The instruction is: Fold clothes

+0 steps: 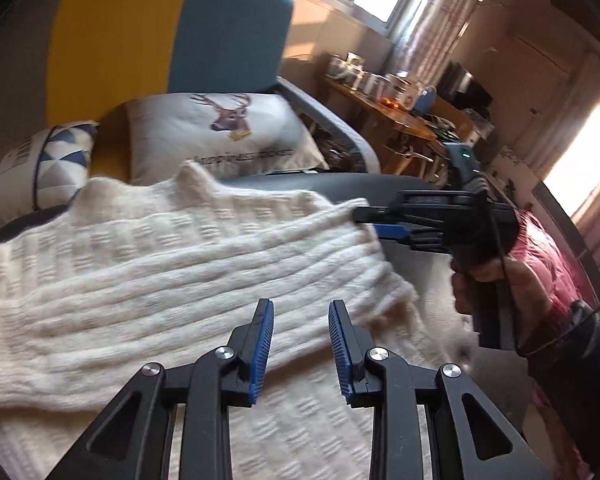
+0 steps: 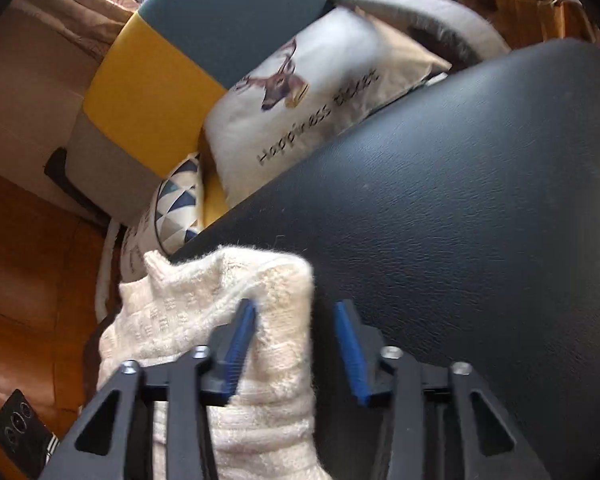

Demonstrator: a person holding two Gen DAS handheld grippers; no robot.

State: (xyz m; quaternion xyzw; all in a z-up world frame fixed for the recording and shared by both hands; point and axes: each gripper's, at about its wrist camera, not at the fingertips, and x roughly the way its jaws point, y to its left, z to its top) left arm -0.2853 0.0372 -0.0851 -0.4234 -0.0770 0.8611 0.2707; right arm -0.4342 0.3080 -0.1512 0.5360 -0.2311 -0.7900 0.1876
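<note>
Clearly the cream chunky-knit sweater [image 1: 172, 264] lies partly folded on a dark leather-textured seat surface [image 2: 460, 200], one layer doubled over another. At its right edge the right hand-held gripper [image 2: 296, 352] stands spread, the knit's folded corner touching its left finger without being pinched. The left hand-held gripper [image 1: 300, 344] hovers spread over the near part, holding nothing. Beyond sit a white deer-print cushion [image 1: 224, 136] and a yellow-and-teal chair back [image 1: 160, 44]. The likely risk: the loose fuzzy knit snags on the ribbed blue pads [image 2: 240, 344], dragging the fold open.

Home — sofa [image 1: 172, 40], deer cushion [image 1: 220, 136]
</note>
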